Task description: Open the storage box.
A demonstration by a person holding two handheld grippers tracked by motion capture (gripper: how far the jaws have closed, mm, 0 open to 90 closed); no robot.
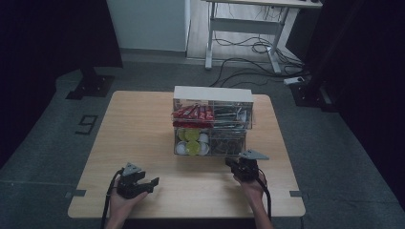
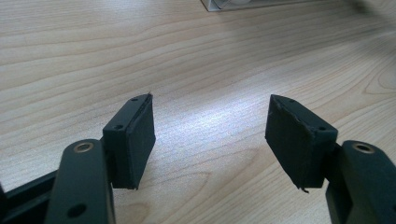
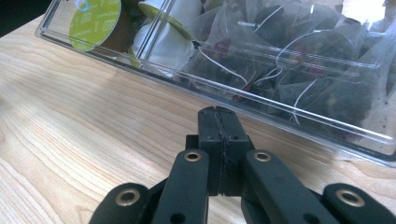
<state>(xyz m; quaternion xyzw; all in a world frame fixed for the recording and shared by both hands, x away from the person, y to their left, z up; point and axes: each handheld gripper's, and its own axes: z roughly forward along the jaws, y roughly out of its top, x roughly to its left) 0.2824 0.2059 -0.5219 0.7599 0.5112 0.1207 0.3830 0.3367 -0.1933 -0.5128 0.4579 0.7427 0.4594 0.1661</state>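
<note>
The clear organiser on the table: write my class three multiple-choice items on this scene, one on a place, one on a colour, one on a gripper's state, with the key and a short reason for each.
1. Where does the right gripper sit?
A. just in front of the clear organiser
B. at the table's far left corner
C. on top of the organiser

2. What colour are the packets in the organiser's upper left compartment?
A. blue
B. red
C. white

3. How do the left gripper's jaws stand?
A. shut together
C. clamped on a capsule
B. apart, with bare table between them

Key:
1 A, the high view shows it by the organiser's near wall, and the right gripper view shows the tea bags just ahead.
2 B, they show red in the high view.
3 B, the left gripper view shows a wide gap with only wood in it.
</note>
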